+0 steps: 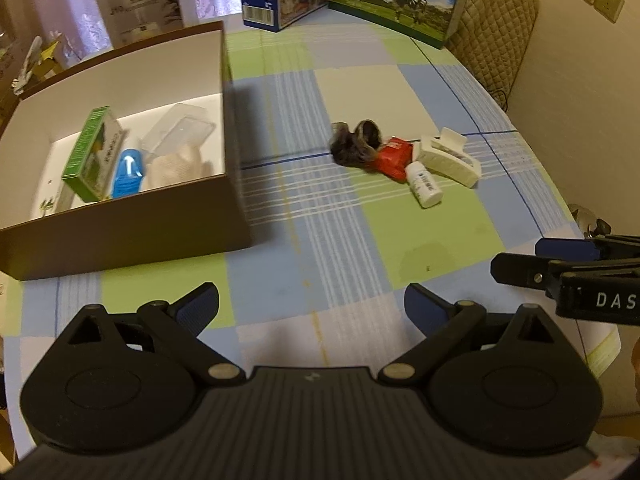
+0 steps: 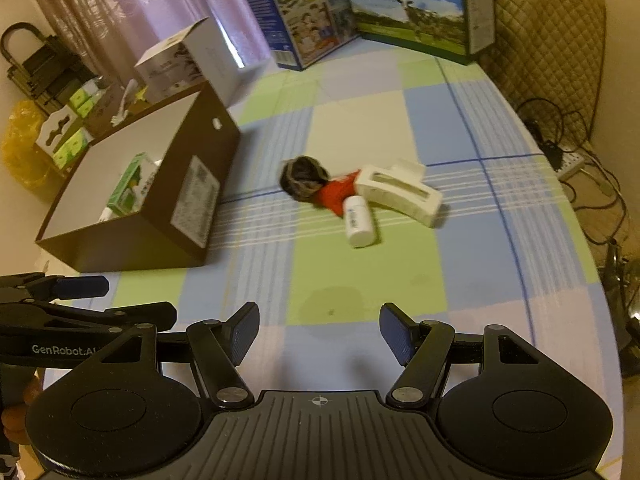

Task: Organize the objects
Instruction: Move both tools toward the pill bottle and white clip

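Both the left gripper (image 1: 312, 306) and right gripper (image 2: 319, 330) gape wide, holding nothing; right of the brown cardboard box (image 1: 132, 224) lies a white plastic hair claw (image 1: 448, 158).

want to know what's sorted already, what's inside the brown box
Inside the brown box: a green carton, a blue item, a clear plastic case and something pale and soft. The near wall hides the box floor closest to the camera.

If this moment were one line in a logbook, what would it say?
left claw: open, empty | right claw: open, empty | brown box: partly filled | on tablecloth: hair clip, white bottle, red packet, scrunchie
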### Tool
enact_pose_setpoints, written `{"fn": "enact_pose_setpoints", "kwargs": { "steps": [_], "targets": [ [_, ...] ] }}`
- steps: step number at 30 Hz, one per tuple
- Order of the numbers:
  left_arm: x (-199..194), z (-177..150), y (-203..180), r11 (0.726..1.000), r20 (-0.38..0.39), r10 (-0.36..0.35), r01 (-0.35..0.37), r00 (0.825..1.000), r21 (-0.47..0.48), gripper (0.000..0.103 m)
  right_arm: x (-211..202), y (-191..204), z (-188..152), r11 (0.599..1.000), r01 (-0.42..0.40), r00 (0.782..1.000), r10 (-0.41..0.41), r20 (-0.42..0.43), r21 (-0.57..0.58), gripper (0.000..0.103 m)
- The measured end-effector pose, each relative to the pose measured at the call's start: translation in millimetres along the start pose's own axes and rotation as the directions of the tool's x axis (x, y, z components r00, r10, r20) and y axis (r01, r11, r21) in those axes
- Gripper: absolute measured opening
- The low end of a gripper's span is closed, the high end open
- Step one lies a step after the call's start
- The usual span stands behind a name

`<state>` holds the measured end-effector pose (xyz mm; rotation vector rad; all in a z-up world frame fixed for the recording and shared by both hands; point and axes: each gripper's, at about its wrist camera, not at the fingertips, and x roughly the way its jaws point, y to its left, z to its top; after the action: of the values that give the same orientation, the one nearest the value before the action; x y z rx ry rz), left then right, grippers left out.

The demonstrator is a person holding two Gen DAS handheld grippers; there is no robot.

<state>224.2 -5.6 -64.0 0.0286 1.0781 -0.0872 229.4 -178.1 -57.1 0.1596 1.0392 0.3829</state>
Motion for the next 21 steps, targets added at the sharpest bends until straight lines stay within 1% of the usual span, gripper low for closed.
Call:
{"fn": "enact_pose_setpoints", "kwargs": {
  "steps": [5, 15, 18, 20, 21],
  "targets": [
    [12.0, 4.8, -10.5, 1.000, -0.015, -0.003, 0.003, 1.000, -0.002, 0.098, 1.6, -16.4, 2.4, 1.000, 0.011, 1.000, -0.011, -0.003, 0.016, 0.064],
    [33.5, 19.7, -24.7, 1.000, -0.013, -0.014, 0.014, 1.000, -0.002, 0.097, 11.8, -40.8, 10.5, 0.999, 0.032, 0.999, -0.032, -0.009, 0.036, 0.064],
    [43.0, 26.8, -32.9, 0.999, -0.011, -0.034, 0.034, 0.999, 0.002, 0.092, 14.5, -50.1, 14.0, 0.998, 0.045, 0.999, -0.045, -0.005, 0.046, 0.064],
    [50.4, 32.6, -39.6, 0.999, -0.009, -0.052, 0.052, 0.999, 0.007, 0.087, 16.4, -57.0, 16.1, 0.997, 0.056, 0.998, -0.056, 0.000, 0.053, 0.064],
    [54.0, 35.2, -43.1, 0.998, -0.008, -0.059, 0.059, 0.998, 0.014, 0.085, 17.3, -61.1, 16.8, 0.996, 0.062, 0.998, -0.062, 0.002, 0.059, 0.064]
  ]
}}
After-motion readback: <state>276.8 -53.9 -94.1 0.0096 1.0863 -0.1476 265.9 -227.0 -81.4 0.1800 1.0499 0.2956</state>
